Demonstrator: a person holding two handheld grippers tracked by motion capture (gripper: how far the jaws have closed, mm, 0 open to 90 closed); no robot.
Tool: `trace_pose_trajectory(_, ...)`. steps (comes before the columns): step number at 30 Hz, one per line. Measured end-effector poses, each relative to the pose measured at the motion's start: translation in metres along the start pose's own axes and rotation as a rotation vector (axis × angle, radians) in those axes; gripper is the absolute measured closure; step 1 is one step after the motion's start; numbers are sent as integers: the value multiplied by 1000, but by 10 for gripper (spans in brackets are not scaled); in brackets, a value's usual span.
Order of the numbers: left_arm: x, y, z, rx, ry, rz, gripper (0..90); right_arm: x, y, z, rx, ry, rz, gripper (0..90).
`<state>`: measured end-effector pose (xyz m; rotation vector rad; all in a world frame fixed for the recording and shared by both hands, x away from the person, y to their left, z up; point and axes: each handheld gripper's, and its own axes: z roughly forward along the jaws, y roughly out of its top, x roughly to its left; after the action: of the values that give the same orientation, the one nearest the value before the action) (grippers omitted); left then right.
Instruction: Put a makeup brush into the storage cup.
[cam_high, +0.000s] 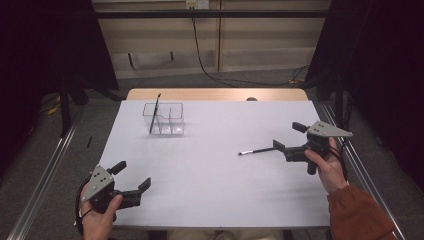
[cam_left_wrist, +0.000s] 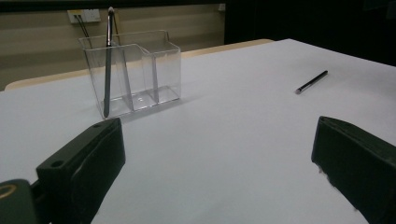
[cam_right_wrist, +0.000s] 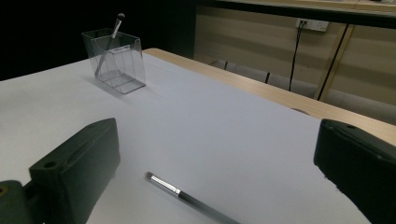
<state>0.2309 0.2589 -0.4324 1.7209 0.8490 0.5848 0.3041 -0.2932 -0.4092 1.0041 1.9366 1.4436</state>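
A: Quick pass, biggest first. White table (cam_high: 210, 170), you've got both grippers over it. What's on it?

B: Clear organizer (cam_high: 164, 119) at the far left part, three compartments. One brush (cam_high: 154, 114) stands tilted in its left compartment, top sticking out above the rim.

A: Same in your left gripper view: organizer (cam_left_wrist: 140, 70) ahead, brush (cam_left_wrist: 108, 60) leaning in the left section. Now your grippers.

B: Your left gripper (cam_high: 134, 177) sits at the near left corner, jaws well apart, nothing between them. It's well apart from everything else.

A: And your right gripper (cam_high: 288, 136)?

B: At the right edge, pointing left across the table, jaws apart too, holding nothing.

A: The loose brush?

B: Second brush (cam_high: 257, 150) lies flat on the table, right of centre, pale tip pointing left. Its handle end runs toward your right gripper's near jaw. Touching or just short of it, can't tell from the high view.

A: Right gripper view?

B: Second brush (cam_right_wrist: 187, 198) lies on the table low between your two jaws, closer to the left-hand jaw, metal ferrule end pointing away from you. Jaws stand wide on either side, not closed on it.

A: From the left gripper view it lies far off to the right (cam_left_wrist: 311, 82), well apart from that gripper.
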Motion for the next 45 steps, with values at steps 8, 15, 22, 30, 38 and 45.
trace_pose_trajectory(8,-2,0,-3,-5,-3,-8,28,-7,10,21,21,-3,5,0)
trace_pose_trajectory(15,-2,-1,-2,9,1,2,28,-12,19,37,57,9,-8,27)
trace_pose_trajectory(22,-2,0,0,17,0,14,30,-15,25,52,113,14,-33,23)
trace_pose_trajectory(30,0,-2,1,20,-2,19,30,-16,31,63,186,19,-85,19)
trace_pose_trajectory(38,0,-2,1,21,3,20,30,-22,33,68,339,54,-123,16)
trace_pose_trajectory(45,2,-2,1,18,7,18,30,-22,33,71,455,87,-161,26)
